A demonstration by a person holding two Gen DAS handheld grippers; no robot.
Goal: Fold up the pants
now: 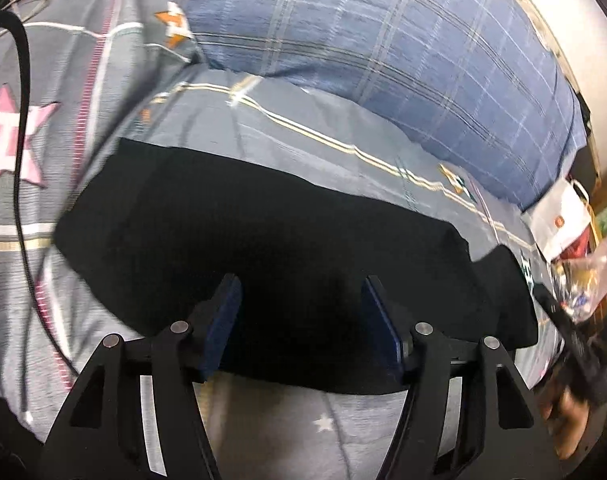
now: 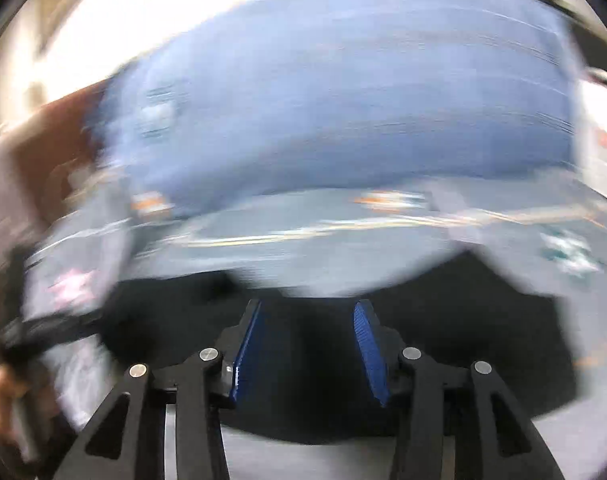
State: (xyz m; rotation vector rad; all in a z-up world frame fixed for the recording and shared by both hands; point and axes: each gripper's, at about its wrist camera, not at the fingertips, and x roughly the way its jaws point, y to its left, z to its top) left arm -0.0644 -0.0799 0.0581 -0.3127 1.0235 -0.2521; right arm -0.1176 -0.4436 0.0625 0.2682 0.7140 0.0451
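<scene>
A: Left gripper [image 1: 299,292], lower centre of the left wrist view?
B: Released. Blue pads spread, nothing clamped, hovering over the black pants [image 1: 263,220].
A: Pants where?
B: Folded dark band across mid-frame, lying flat on the grey star-print bedsheet [image 1: 335,424].
A: Right gripper [image 2: 307,316]?
B: Also released, jaws apart with only dark fabric of the pants [image 2: 463,340] behind them. That view was heavily blurred, so contact couldn't be judged.
A: Farther back?
B: Black cable [image 1: 21,128] at the left edge, white bag [image 1: 559,220] at the right, blue plaid pillow [image 1: 383,40] across the top, also blurred blue pillow [image 2: 343,100] in the right view.
</scene>
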